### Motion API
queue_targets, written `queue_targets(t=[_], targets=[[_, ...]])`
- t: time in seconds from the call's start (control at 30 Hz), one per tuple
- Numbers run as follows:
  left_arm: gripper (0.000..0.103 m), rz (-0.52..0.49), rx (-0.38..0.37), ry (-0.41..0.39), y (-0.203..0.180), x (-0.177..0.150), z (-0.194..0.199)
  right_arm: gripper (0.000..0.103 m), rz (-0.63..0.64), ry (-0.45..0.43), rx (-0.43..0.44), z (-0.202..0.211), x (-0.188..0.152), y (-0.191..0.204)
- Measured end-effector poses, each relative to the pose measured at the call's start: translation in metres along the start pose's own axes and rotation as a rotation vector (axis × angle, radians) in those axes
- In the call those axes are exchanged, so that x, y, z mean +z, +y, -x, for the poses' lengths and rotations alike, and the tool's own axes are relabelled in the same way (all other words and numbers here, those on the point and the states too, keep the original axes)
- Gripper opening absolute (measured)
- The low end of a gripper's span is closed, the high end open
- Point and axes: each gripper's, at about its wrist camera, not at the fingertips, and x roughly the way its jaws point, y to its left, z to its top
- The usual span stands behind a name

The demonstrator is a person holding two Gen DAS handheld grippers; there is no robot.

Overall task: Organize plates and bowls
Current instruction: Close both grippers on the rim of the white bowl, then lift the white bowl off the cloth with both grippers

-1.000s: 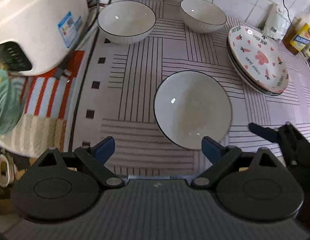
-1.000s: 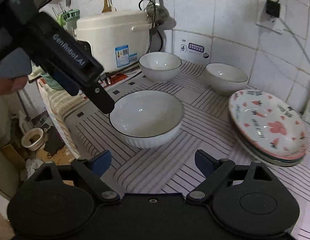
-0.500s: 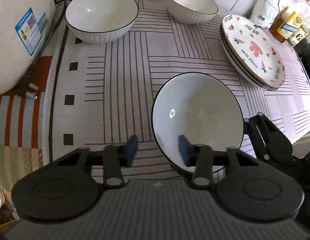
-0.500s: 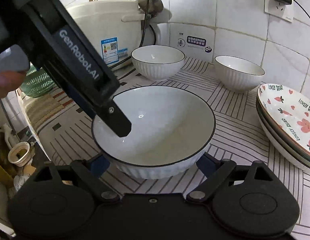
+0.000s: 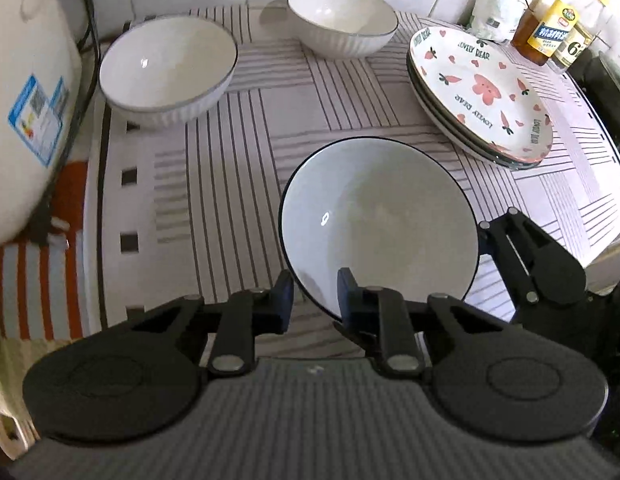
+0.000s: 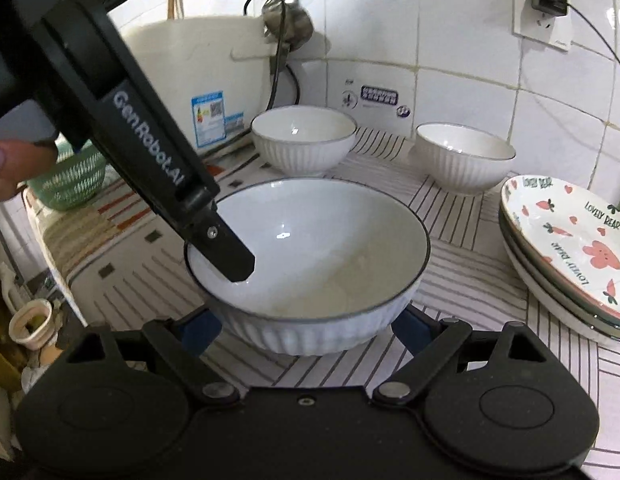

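A white ribbed bowl with a dark rim (image 5: 378,220) (image 6: 310,264) is raised off the striped mat. My left gripper (image 5: 314,300) is shut on its near rim, one finger inside and one outside; it shows in the right wrist view (image 6: 229,256). My right gripper (image 6: 305,328) is open, its blue pads on either side of the bowl's base; whether they touch is unclear. Two more white bowls stand at the back: one left (image 5: 167,70) (image 6: 303,138), one further right (image 5: 342,20) (image 6: 466,156). A stack of bear-print plates (image 5: 482,92) (image 6: 570,256) lies at the right.
A large white rice cooker (image 5: 25,80) (image 6: 197,72) stands at the left with its cord. Bottles (image 5: 550,30) and a white bag stand at the back right by the tiled wall. A green basket (image 6: 69,180) sits far left. The counter edge (image 5: 614,240) runs at the right.
My left gripper closed from wide open onto the bowl's rim and the bowl has tilted up off the mat. My right gripper moved in under the bowl.
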Motion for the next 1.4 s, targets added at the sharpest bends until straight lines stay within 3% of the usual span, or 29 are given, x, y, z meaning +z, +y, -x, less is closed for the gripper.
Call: queue_targets(t=[0.43,0.6,0.73,0.87,1.03,1.07,1.17,1.4], targets=[[0.022,0.026,0.022,-0.015,0.005,0.040,-0.017,0.094,0.021,-0.002,-0.048,-0.029,0.026,-0.024],[0.022,0.049,0.022,-0.004,0.011,0.043,-0.032,0.094,0.030,0.056,-0.054,-0.048,0.028,-0.025],[0.022,0.156,-0.041,0.008,0.022,0.042,-0.026,0.094,-0.030,0.151,-0.091,-0.052,0.042,-0.024],[0.025,0.176,-0.042,0.011,0.026,0.038,-0.011,0.094,-0.063,0.200,-0.125,-0.033,0.050,-0.018],[0.032,0.142,-0.038,-0.014,0.023,0.040,0.017,0.094,-0.093,0.152,-0.114,0.015,0.060,-0.020],[0.037,0.129,-0.027,-0.023,0.022,0.041,0.022,0.094,-0.099,0.143,-0.120,0.022,0.063,-0.022],[0.039,0.088,0.037,-0.047,0.018,0.043,0.033,0.094,-0.117,0.141,-0.163,0.046,0.076,-0.026],[0.041,0.089,0.026,-0.062,0.015,0.052,0.056,0.094,-0.168,0.014,-0.235,0.094,0.097,-0.035]])
